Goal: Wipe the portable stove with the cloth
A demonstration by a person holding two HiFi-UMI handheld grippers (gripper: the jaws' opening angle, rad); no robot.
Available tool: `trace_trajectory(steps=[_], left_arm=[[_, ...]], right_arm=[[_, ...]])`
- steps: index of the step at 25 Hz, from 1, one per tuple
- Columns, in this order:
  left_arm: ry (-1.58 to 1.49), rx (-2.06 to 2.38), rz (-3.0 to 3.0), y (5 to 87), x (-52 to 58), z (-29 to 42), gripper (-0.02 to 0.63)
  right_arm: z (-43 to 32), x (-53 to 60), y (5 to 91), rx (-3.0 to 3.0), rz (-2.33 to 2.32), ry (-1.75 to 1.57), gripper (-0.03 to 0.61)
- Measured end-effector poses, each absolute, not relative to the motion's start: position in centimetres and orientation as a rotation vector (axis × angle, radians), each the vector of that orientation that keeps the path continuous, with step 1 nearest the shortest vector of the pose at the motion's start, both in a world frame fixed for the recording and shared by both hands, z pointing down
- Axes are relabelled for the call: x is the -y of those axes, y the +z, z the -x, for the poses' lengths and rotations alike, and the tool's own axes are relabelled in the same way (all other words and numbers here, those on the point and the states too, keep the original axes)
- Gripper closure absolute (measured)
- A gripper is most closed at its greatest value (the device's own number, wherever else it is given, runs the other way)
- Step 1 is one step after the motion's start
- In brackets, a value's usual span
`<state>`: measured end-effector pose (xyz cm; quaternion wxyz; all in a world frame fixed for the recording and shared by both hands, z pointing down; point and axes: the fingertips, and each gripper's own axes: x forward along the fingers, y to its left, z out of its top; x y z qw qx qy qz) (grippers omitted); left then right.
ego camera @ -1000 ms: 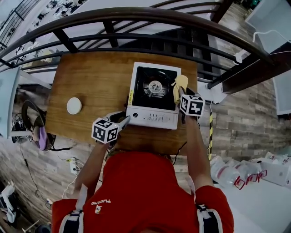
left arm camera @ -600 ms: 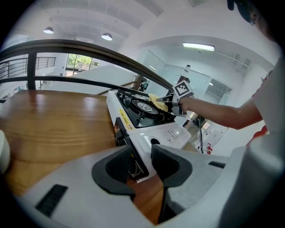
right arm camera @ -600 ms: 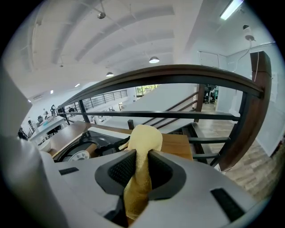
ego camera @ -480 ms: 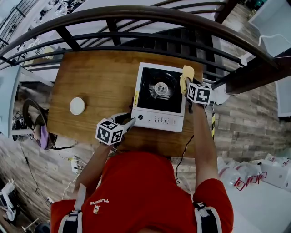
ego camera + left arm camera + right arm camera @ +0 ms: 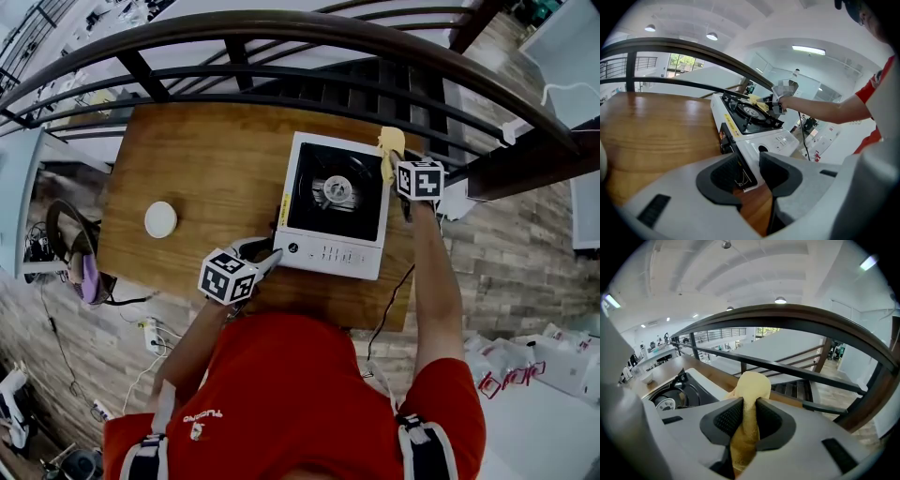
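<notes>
One wooden table by railing: right tool grasps cloth at stove; left tool released.

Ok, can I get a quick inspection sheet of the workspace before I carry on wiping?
Surface: wooden table; no spills seen.
Job's things: portable stove on the table's right half; yellow cloth at its far right edge.
Clutter: white round disc on the table's left side, apart from the stove.
Grippers: right gripper shut on the cloth; left gripper has its fingers apart at the stove's near left corner.
Cables: black cable hanging below the table's near edge; tangled floor cables at left.
Surroundings: dark curved railing beyond the table.
</notes>
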<state>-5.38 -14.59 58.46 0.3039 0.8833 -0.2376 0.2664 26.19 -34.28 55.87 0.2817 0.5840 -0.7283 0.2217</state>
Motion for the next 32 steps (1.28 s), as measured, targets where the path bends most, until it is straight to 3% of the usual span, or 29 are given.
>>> trace_trajectory(steps=[14, 32], left_arm=[[0.710, 0.629, -2.328, 58.5, 14.7, 5.4, 0.469], [0.700, 0.656, -2.319, 58.4, 14.6, 5.5, 0.471]], right_arm=[[-24.0, 38.1, 56.1, 2.001, -1.178, 0.359, 0.491], [-14.1, 40.9, 56.0, 2.037, -0.802, 0.199, 0.491]])
